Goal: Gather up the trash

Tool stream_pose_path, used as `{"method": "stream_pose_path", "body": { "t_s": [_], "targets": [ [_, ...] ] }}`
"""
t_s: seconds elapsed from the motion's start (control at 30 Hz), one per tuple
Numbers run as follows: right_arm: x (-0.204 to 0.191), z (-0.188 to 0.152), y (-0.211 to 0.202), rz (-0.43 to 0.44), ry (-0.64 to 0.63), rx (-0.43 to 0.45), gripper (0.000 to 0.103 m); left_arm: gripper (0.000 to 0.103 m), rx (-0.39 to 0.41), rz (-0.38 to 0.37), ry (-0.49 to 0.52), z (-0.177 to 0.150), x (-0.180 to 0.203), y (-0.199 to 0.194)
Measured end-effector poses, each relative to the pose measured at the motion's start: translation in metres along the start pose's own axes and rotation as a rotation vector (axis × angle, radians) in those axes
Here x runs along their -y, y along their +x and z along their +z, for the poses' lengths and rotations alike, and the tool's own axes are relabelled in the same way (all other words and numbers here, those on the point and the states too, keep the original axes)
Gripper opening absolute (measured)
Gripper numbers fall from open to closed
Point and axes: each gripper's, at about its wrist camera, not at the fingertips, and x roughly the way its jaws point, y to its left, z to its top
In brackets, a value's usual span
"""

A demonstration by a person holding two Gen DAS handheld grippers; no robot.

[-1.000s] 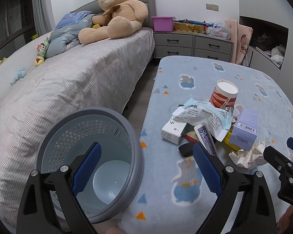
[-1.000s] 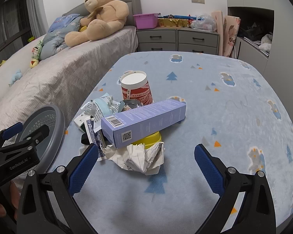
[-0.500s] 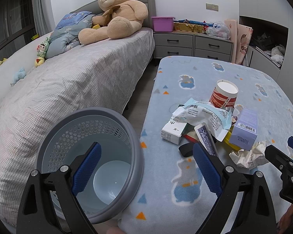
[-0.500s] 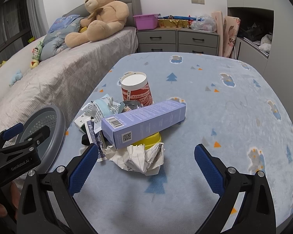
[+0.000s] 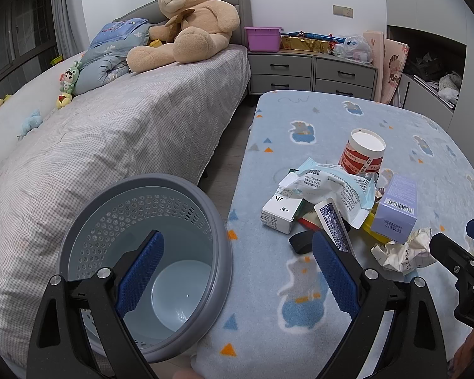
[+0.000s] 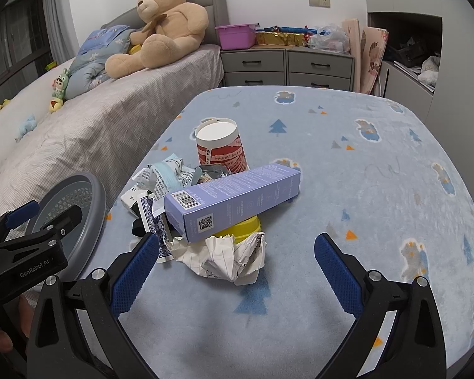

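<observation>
**Bedroom tabletop with trash pile, both claws ready**

Blue patterned cloth covers the tabletop (image 6: 379,189), which stands beside a bed (image 5: 126,132). Nearest the lens, the right claw (image 6: 237,262) is spread wide and empty, its blue pads flanking the crumpled paper (image 6: 233,257) at the near edge of the pile. The left claw (image 5: 237,271) is likewise wide and empty, hovering over the rim of the grey perforated bin (image 5: 148,252), which sits just beside the tabletop's left edge and holds nothing visible.

Behind the paper lies a purple box (image 6: 233,199) resting on a yellow object (image 6: 246,225); to its left sit a patterned card pack (image 5: 333,224), a small white carton (image 5: 279,211) and a torn wrapper (image 5: 328,186). A red-and-white cup (image 6: 219,147) stands upright at the far side.

The paper appears the best first pick: it is closest and free of the stack. Closing low around its bulk, clear of the box's overhanging end, should avoid toppling the pile.

Open cloth to the right and beyond the pile gives room to approach. Leftward transfer to the bin must clear the tabletop's rounded edge and the left claw.
</observation>
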Motion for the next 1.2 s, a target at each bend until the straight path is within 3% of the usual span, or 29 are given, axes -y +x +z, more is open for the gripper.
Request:
{"method": "stream_pose_path", "body": {
  "t_s": [1.2],
  "targets": [
    [0.0003,0.0009,-0.0010,0.002,0.002,0.004,0.097,0.091,-0.001,0.003,0.003,0.0010,0.0020,0.0009]
  ]
}}
